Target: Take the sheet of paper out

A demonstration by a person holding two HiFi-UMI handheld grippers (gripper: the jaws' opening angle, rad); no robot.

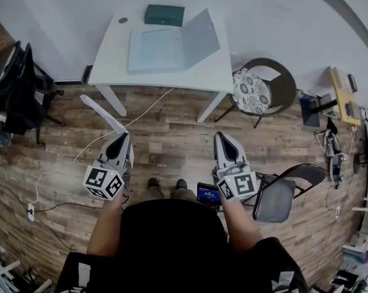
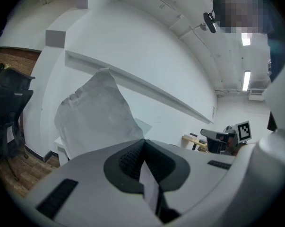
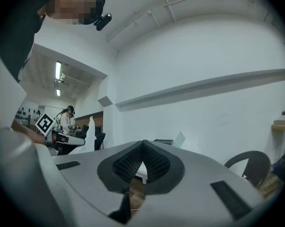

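**Sheet out of the folder, left hand-held gripper clamping it**

Left hand-held gripper (image 2: 143,141) is pinching the sheet of paper (image 2: 95,115) by one edge, with the jaws fully together on it. The rest of the sheet is standing up ahead of the jaws, leaning left. Right hand-held gripper (image 3: 143,143) is sitting closed on nothing, tips touching. Both are pointing roughly level, out in front of the person's body.

The sheet is hanging in the air over the wood floor (image 1: 171,139), well apart from the tabletop (image 1: 113,54). The open folder (image 1: 171,44) is lying on that tabletop with its flap up, a green box (image 1: 164,15) behind it.

My read is that extraction is looking done and only the carry is remaining. To do that well:
- The single-edge grip is making the sheet act like a sail, so a firm pinch and slow, level movement are making sense.
- The right hand-held gripper is free to be supporting the loose corner if it starts folding.
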